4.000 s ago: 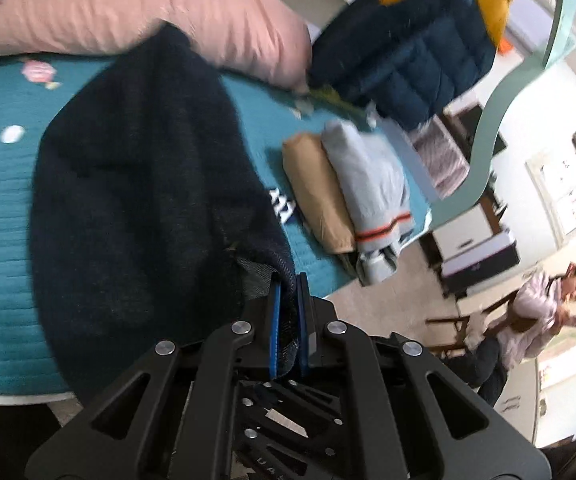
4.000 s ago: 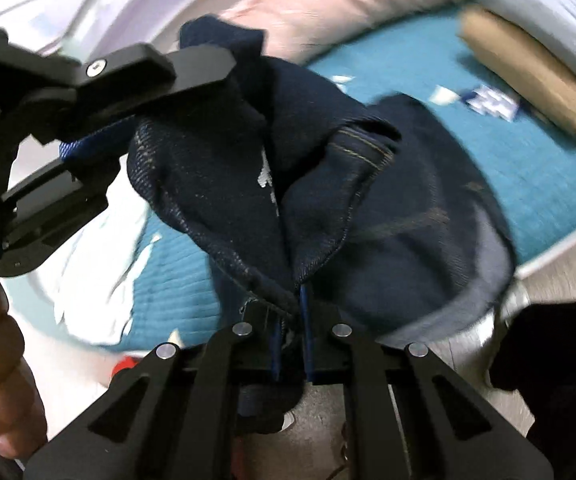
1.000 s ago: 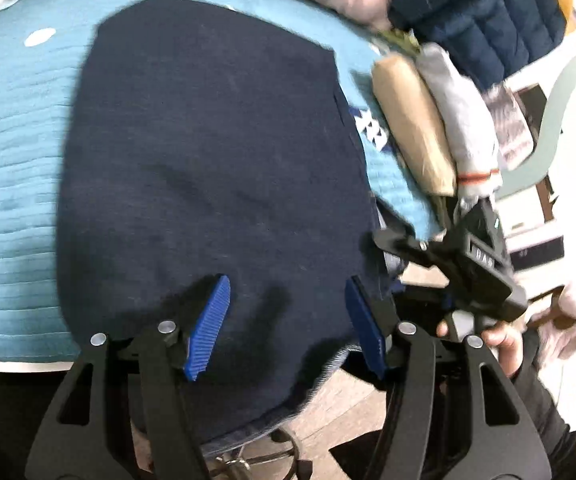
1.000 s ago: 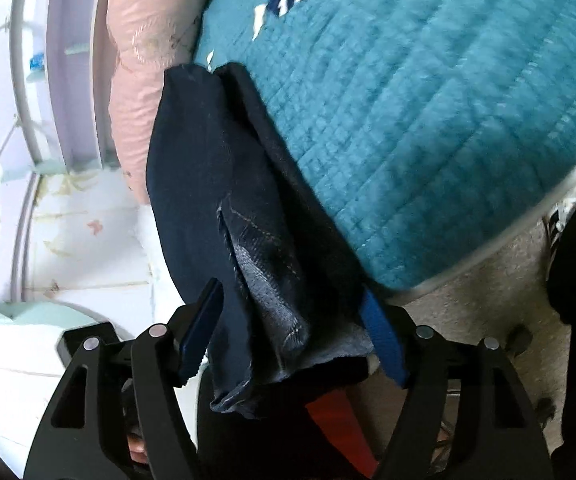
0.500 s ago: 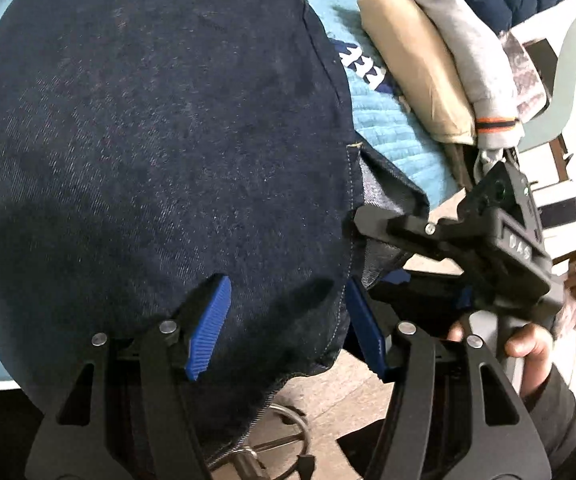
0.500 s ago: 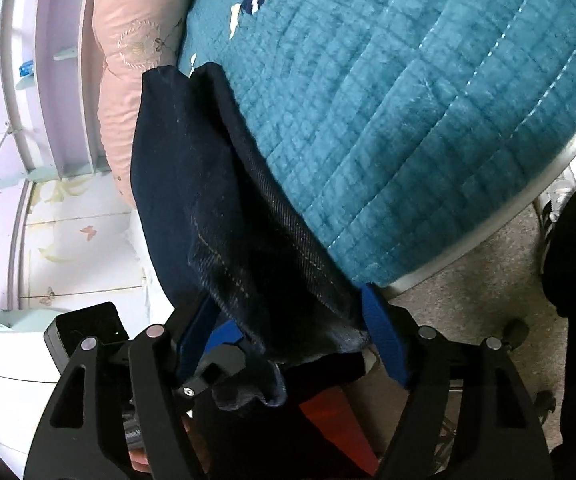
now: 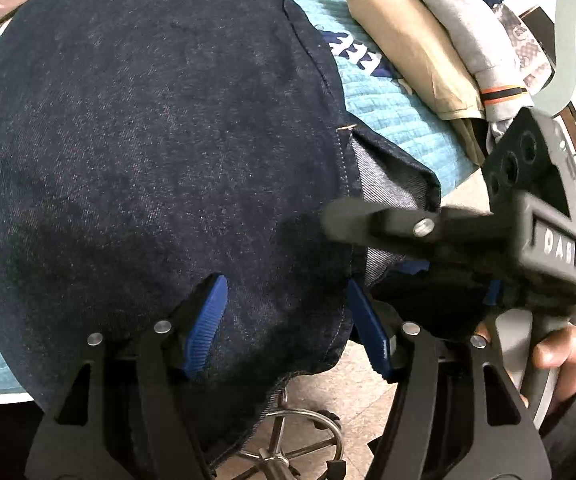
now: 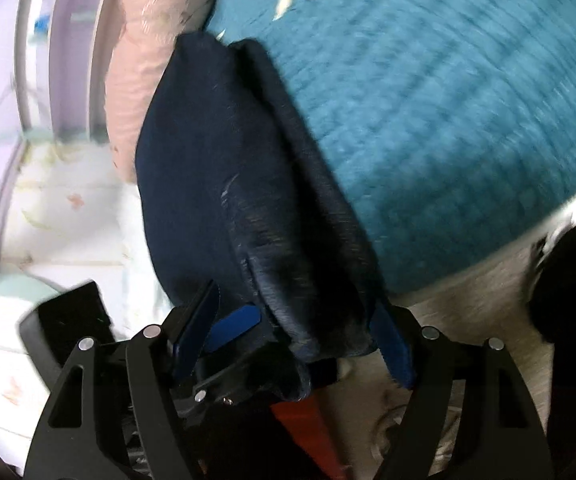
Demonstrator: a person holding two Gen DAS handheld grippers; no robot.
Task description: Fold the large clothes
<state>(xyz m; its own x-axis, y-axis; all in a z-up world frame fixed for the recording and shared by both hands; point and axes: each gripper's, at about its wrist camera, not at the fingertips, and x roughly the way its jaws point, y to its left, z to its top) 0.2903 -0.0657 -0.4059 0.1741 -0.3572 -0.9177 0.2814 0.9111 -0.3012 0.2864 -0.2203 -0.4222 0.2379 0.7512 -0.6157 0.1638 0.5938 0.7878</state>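
Observation:
A dark navy denim garment (image 7: 160, 152) lies folded flat on the teal quilted bed (image 7: 392, 116), its near edge hanging over the bed's front edge. My left gripper (image 7: 288, 320) is open, its blue pads either side of the garment's near hem. My right gripper (image 8: 296, 332) is open too, straddling the garment's (image 8: 224, 168) side edge; it also shows in the left wrist view (image 7: 468, 236), held by a hand at the right.
A tan folded garment (image 7: 408, 44) and a grey one (image 7: 460, 12) lie side by side at the bed's right. A pink pillow (image 8: 156, 40) sits at the back. A chair base (image 7: 288, 444) stands on the floor below the bed edge.
Both grippers, shut on the denim four seconds ago, stand open over the laid-flat garment. In the last second both have moved in closer to its near edge.

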